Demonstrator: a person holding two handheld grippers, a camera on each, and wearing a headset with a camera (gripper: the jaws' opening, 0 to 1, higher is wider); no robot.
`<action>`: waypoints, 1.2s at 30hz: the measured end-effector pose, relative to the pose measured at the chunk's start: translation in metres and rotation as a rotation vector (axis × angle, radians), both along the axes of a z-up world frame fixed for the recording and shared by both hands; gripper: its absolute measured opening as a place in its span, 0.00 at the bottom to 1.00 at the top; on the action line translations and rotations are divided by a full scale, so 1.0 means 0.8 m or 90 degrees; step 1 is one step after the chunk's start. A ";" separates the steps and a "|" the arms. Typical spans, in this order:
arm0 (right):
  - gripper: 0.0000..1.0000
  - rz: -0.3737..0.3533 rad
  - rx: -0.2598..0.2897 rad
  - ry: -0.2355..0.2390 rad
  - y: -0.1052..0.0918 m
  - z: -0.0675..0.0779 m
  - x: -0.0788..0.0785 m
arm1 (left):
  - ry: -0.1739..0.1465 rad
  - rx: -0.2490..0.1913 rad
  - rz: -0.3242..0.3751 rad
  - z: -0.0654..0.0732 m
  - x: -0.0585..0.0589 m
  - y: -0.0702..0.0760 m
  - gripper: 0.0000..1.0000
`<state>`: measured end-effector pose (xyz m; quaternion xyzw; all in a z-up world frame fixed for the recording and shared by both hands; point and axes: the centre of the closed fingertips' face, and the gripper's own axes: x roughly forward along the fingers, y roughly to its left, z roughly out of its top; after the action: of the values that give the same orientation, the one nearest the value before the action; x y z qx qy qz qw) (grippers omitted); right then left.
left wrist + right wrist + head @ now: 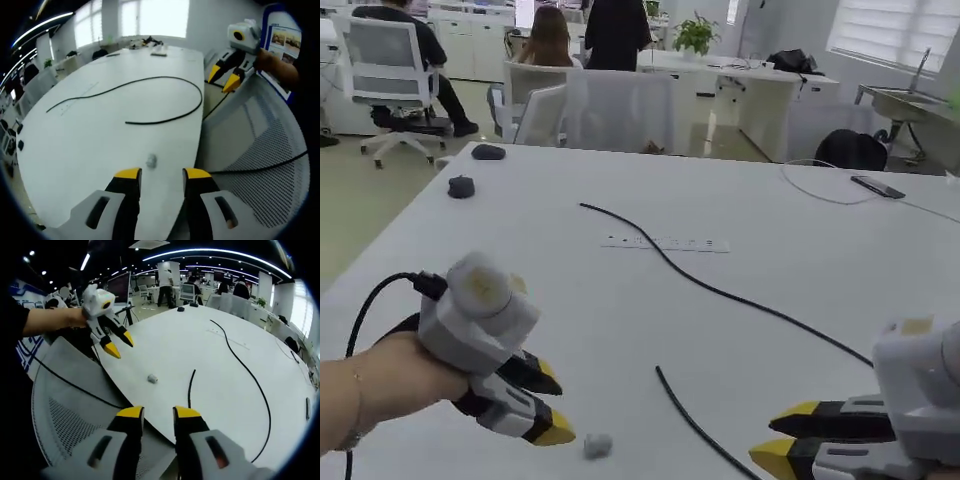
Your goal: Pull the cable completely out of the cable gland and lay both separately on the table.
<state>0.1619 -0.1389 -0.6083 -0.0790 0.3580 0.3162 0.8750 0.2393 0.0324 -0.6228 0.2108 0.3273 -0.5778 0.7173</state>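
The cable gland (597, 445), a small grey piece, lies loose on the white surface (620, 320) near its front edge, apart from everything else. The black cable (730, 296) lies separately. Its free end rests just right of the gland, with bare surface between the two. From there it runs off toward the near edge, while a long curve of it sweeps across the surface well beyond the gland.

The left gripper (558, 405), held in a hand (390, 385), hovers just left of the gland. Its yellow-tipped jaws are moderately parted and hold nothing. In the left gripper view the gland (151, 161) sits just ahead of the gap between the gripper's own jaws (162, 175), and the cable (165, 77) loops farther out.

The right gripper (778, 435) hangs to the right of the gland, past the cable end, its jaws a narrow gap apart and empty. In the right gripper view the gland (152, 378) lies ahead, the cable end (190, 387) just beside it, and the left gripper (120, 347) is raised beyond it

Far behind the gland a white strip (665, 243) lies flat on the surface
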 end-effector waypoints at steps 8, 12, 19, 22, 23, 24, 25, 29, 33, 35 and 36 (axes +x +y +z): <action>0.25 0.008 -0.011 0.025 0.004 -0.007 -0.012 | 0.020 -0.065 0.154 0.051 -0.029 0.078 0.32; 0.26 -0.009 0.020 0.042 0.010 -0.006 -0.016 | 0.048 -0.144 0.228 0.068 -0.042 0.094 0.38; 0.28 -0.044 0.029 0.059 0.009 -0.013 -0.021 | 0.022 -0.185 0.376 0.065 -0.041 0.130 0.37; 0.28 -0.062 0.038 0.067 0.006 -0.015 -0.024 | 0.004 -0.170 0.423 0.053 -0.037 0.149 0.37; 0.29 -0.067 0.042 0.067 0.006 -0.015 -0.025 | 0.010 -0.167 0.419 0.049 -0.039 0.149 0.37; 0.30 -0.075 0.050 0.070 0.006 -0.017 -0.025 | 0.020 -0.164 0.415 0.043 -0.042 0.150 0.38; 0.30 -0.086 0.057 0.074 0.005 -0.018 -0.025 | 0.027 -0.160 0.417 0.040 -0.044 0.152 0.39; 0.32 -0.115 0.074 0.083 0.001 -0.024 -0.027 | 0.036 -0.160 0.433 0.035 -0.048 0.154 0.39; 0.33 -0.115 0.070 0.098 0.004 -0.032 -0.032 | 0.057 -0.162 0.421 0.028 -0.054 0.141 0.39; 0.33 -0.114 0.066 0.103 0.004 -0.034 -0.034 | 0.056 -0.157 0.420 0.026 -0.055 0.139 0.40; 0.34 -0.117 0.067 0.104 0.003 -0.035 -0.034 | 0.054 -0.153 0.418 0.026 -0.055 0.138 0.40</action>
<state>0.1344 -0.1364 -0.6364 0.0262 0.4170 0.2586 0.8709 0.1951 0.1428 -0.6018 -0.0159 0.3370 -0.3591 0.8702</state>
